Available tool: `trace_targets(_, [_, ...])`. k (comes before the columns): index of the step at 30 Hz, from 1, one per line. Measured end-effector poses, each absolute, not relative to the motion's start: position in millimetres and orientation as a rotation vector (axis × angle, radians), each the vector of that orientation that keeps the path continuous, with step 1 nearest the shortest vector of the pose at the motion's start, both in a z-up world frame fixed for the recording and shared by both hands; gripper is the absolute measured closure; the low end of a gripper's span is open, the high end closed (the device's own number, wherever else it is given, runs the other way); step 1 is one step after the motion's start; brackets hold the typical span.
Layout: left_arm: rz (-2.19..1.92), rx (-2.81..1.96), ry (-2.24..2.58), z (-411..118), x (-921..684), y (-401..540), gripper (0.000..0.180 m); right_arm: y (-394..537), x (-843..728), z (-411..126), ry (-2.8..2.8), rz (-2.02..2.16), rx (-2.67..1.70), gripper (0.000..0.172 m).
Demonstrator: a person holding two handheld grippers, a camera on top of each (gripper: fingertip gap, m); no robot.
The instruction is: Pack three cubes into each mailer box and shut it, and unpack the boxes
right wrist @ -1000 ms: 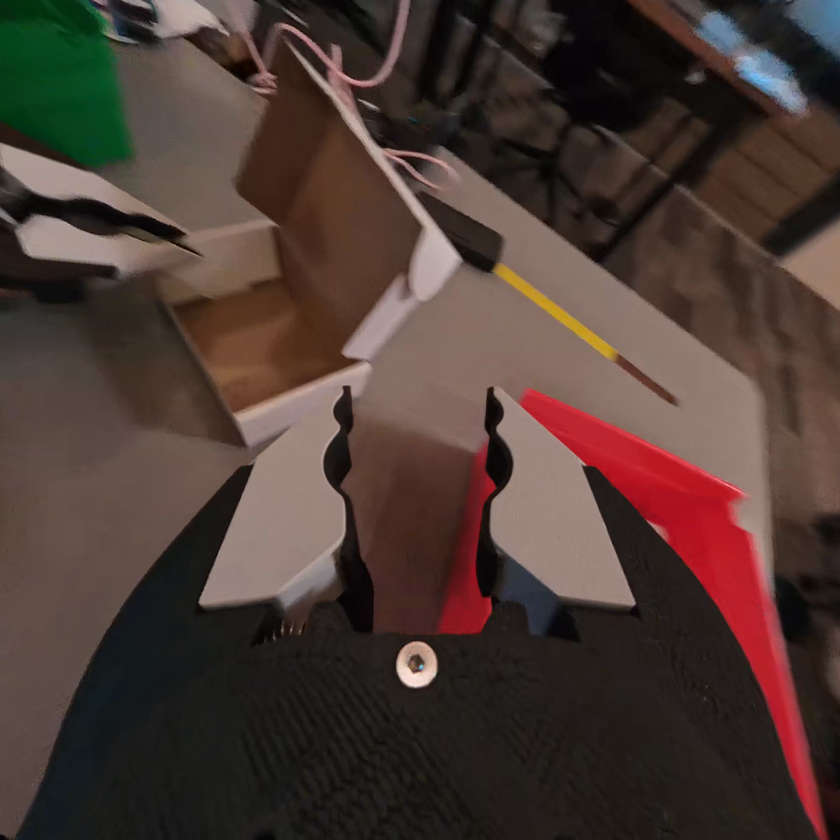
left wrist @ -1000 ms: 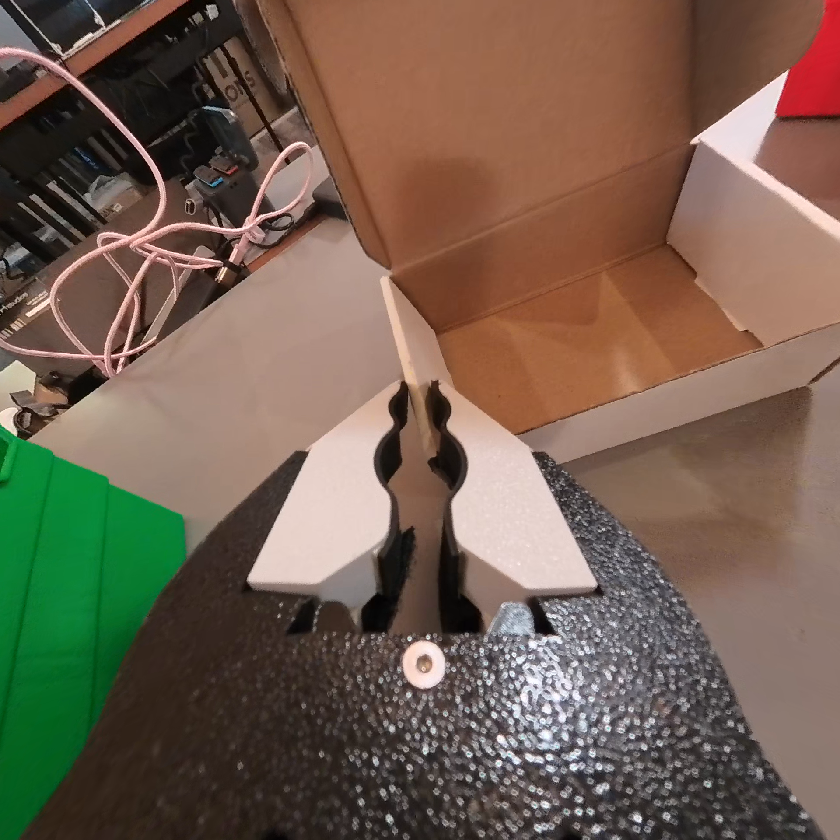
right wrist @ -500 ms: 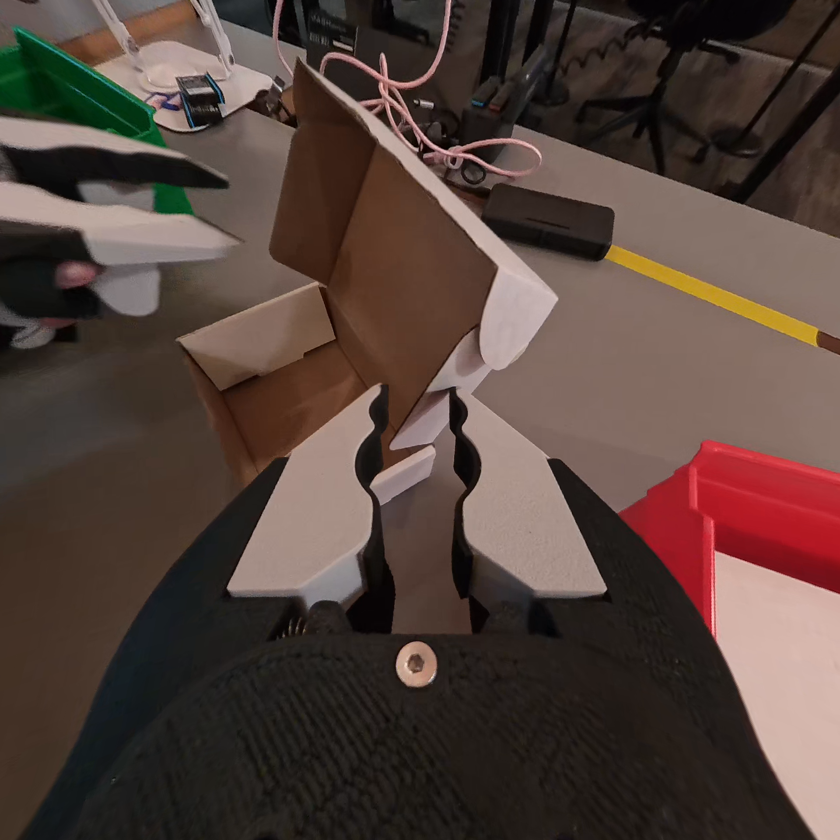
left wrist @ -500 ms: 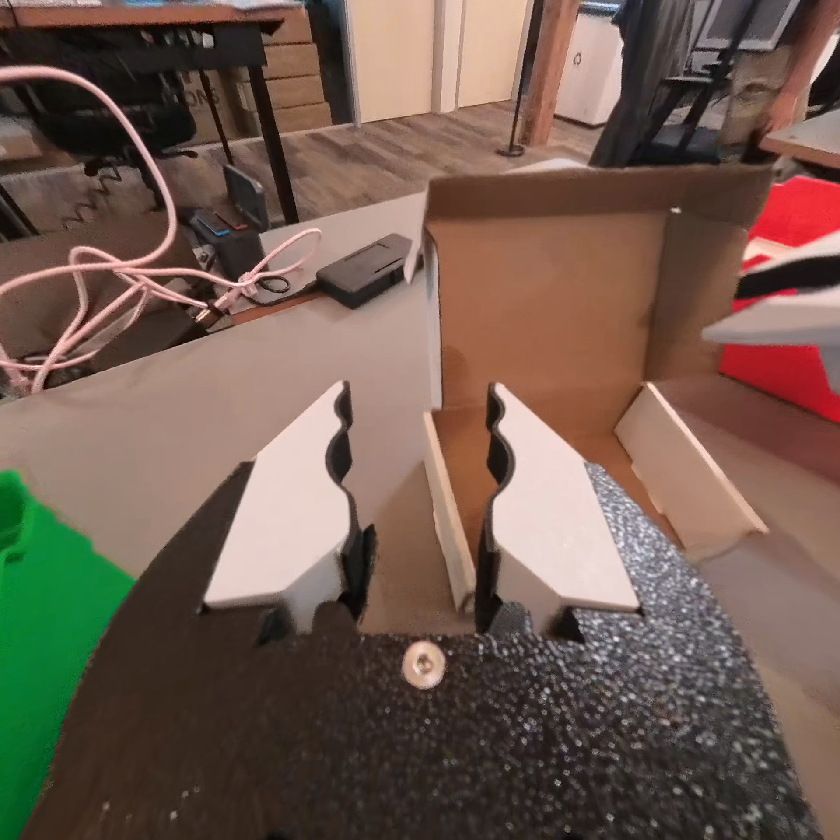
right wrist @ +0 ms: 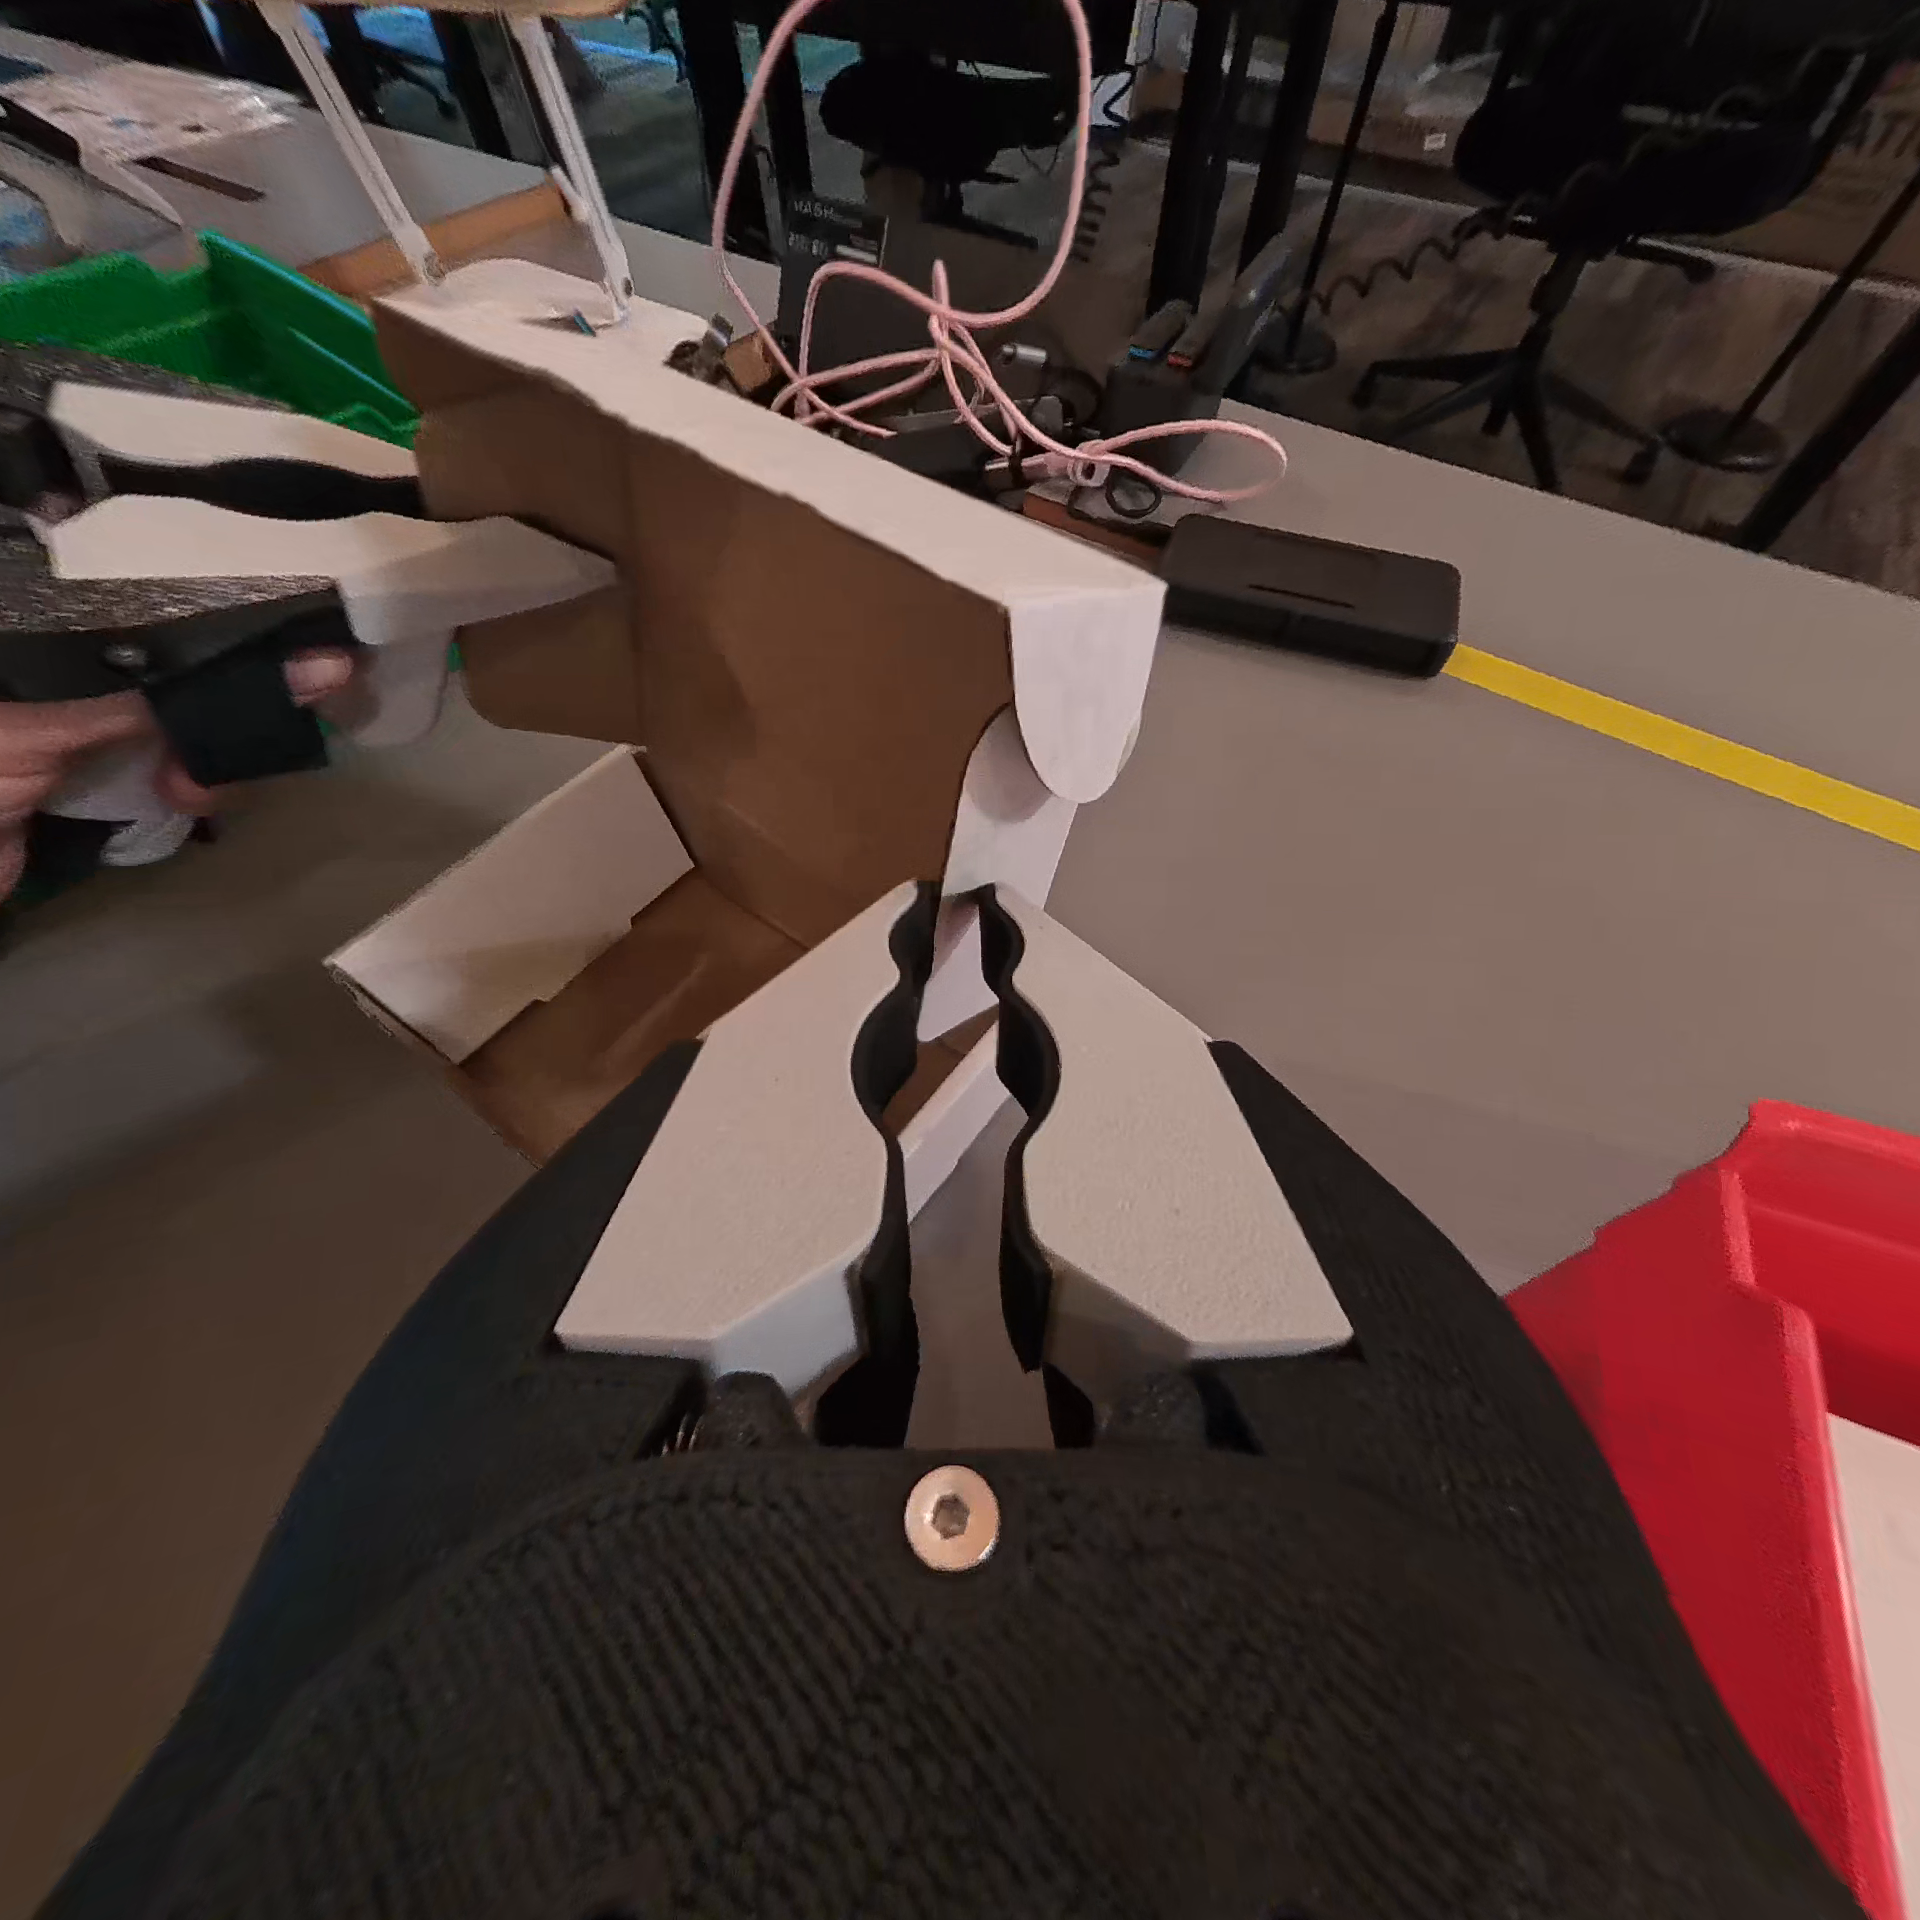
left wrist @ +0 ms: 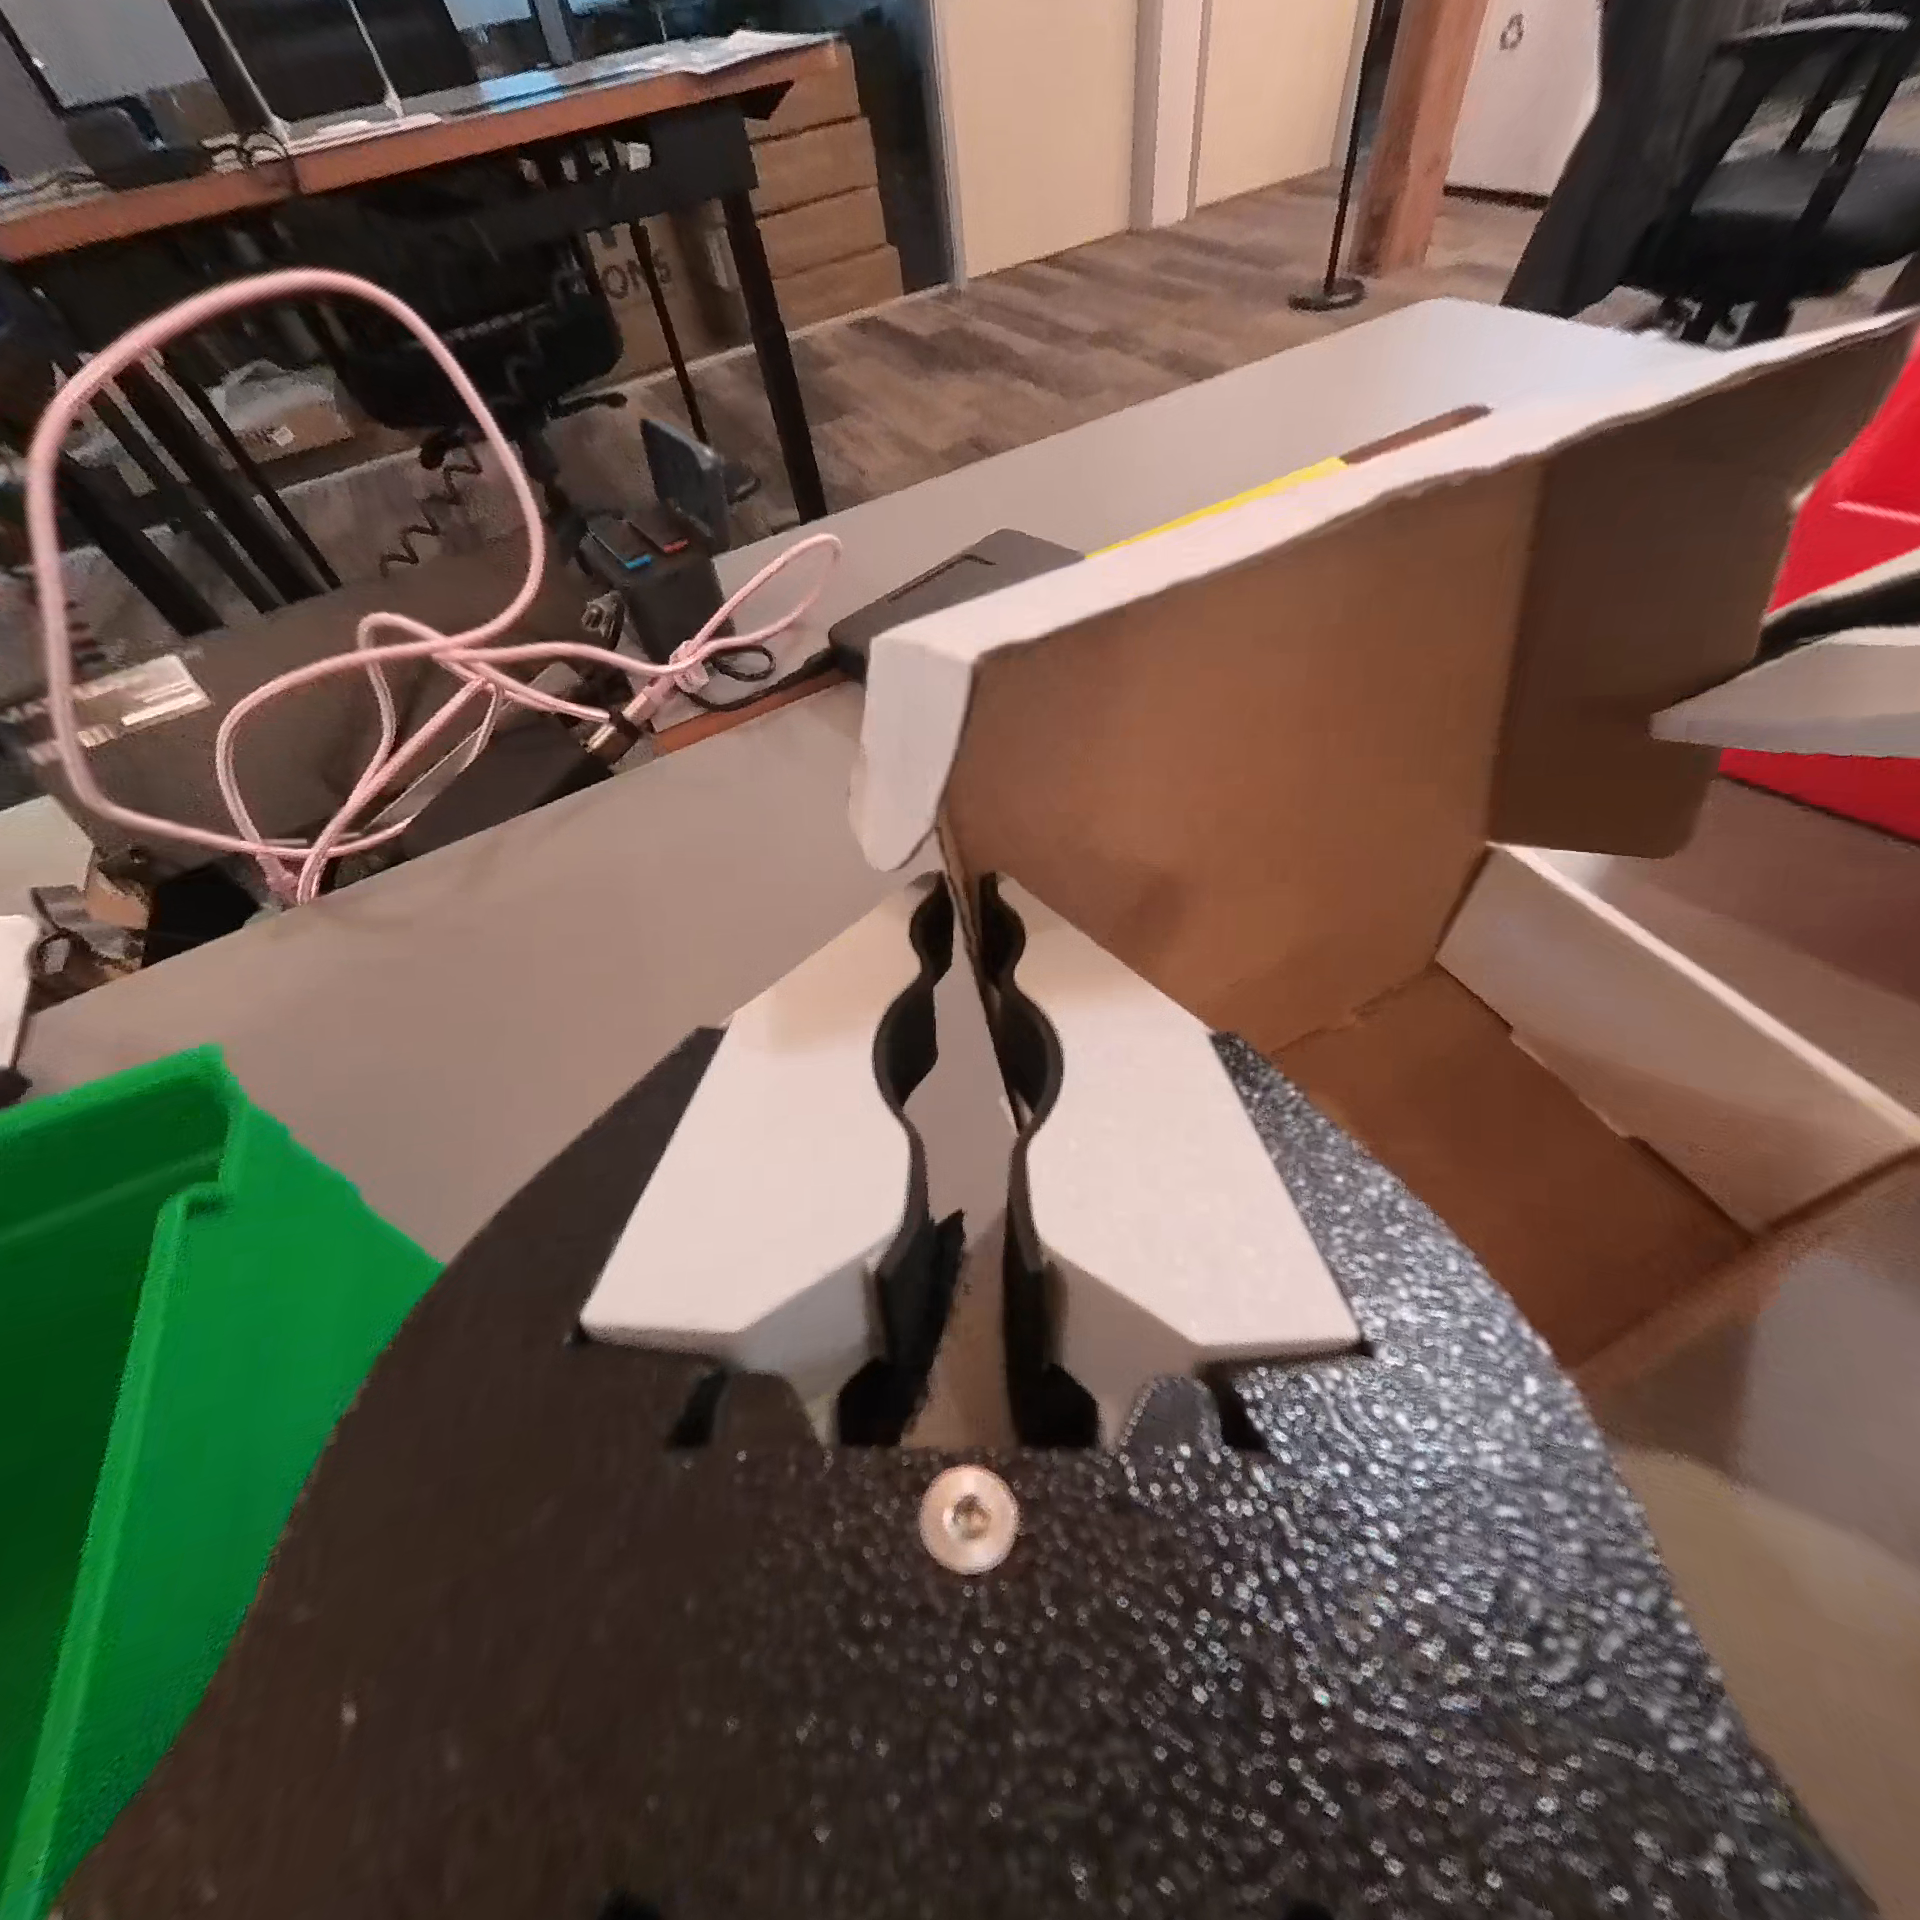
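Observation:
A white mailer box (left wrist: 1662, 1039) with a brown inside stands open and empty on the grey table. Its lid (left wrist: 1247, 748) tilts forward over the box. My left gripper (left wrist: 966, 894) is shut on the lid's left side flap, whose thin cardboard edge runs between the pads. My right gripper (right wrist: 956, 899) is shut on the white right side flap (right wrist: 1023, 831) of the lid (right wrist: 810, 665). The left gripper also shows in the right wrist view (right wrist: 499, 530) at the lid's far flap. The right gripper shows in the left wrist view (left wrist: 1766, 707). No cubes are in view.
A green bin (left wrist: 125, 1299) stands at the left, a red bin (right wrist: 1766, 1299) at the right. A black device (right wrist: 1309, 603), pink cables (left wrist: 416, 644) and a yellow tape line (right wrist: 1683, 748) lie at the table's far side. There is about 15 centimeters between the tips of the two grippers.
My left gripper let go of the box's side wall, opened, then shut on the lid's left flap. My right gripper closed from wide open onto the right flap. The lid tipped forward.

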State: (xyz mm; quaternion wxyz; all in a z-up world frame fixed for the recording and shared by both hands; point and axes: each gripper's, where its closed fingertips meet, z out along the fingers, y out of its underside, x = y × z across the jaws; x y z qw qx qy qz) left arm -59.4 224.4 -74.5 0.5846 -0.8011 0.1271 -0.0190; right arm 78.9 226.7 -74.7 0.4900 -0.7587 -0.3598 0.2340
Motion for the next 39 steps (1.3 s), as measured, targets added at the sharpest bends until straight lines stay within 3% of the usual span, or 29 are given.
trace_targets(12, [-0.183, -1.778, 0.175, -77, -42, 164, 0.175, 194, 84, -103, -0.878, 0.444, -1.803, 0.168])
trace_targets(20, [-0.574, -1.723, -0.032, -56, -36, 164, 0.154, 195, 89, -101, -0.85, 0.427, -1.798, 0.17])
trace_targets(28, [-0.267, -1.822, 0.146, -71, -62, 151, 0.137, 189, 83, -99, -0.849, 0.444, -1.769, 0.171])
trace_targets(31, [-0.292, -1.869, 0.186, -78, -60, 142, 0.142, 187, 81, -99, -0.853, 0.44, -1.754, 0.171])
trace_targets(34, [-0.193, -1.907, 0.292, -80, -58, 135, 0.172, 186, 79, -99, -0.859, 0.436, -1.749, 0.171])
trace_targets(39, [-0.014, -1.981, 0.35, -78, -67, 137, 0.179, 184, 77, -98, -0.872, 0.402, -1.737, 0.171])
